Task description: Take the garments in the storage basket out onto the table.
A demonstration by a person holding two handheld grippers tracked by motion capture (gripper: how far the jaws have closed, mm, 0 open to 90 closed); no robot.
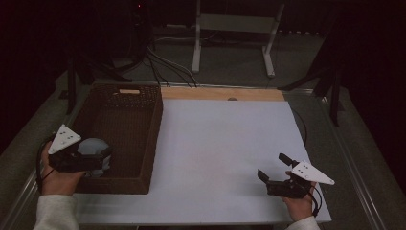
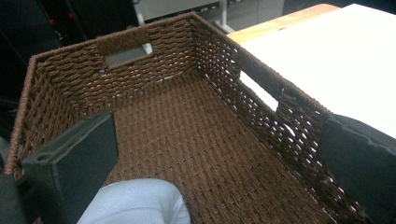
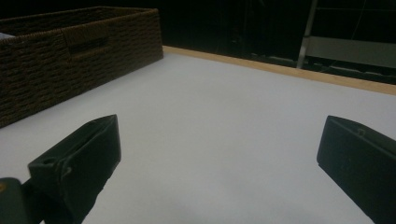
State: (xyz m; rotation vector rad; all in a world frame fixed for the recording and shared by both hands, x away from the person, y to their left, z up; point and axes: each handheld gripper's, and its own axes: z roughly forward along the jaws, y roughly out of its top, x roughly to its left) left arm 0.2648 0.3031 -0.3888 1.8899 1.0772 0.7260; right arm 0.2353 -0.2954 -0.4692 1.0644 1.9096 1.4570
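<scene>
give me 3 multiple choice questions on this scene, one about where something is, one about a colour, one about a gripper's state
1. Where is the pale blue cloth?
A. on the white board
B. inside the basket, at the left gripper
C. on the floor

2. What colour is the woven basket?
A. brown
B. green
C. white

3. How do the right gripper's jaws stand?
A. shut on the cloth
C. shut on the basket rim
B. apart, with nothing between them

Answers:
1. B, the left gripper view shows the cloth low between the jaws of the left gripper, over the basket's floor.
2. A, its weave is dark brown in all three views.
3. B, the right gripper hovers over the bare white board, and the right gripper view shows a wide gap between its jaws.
</scene>
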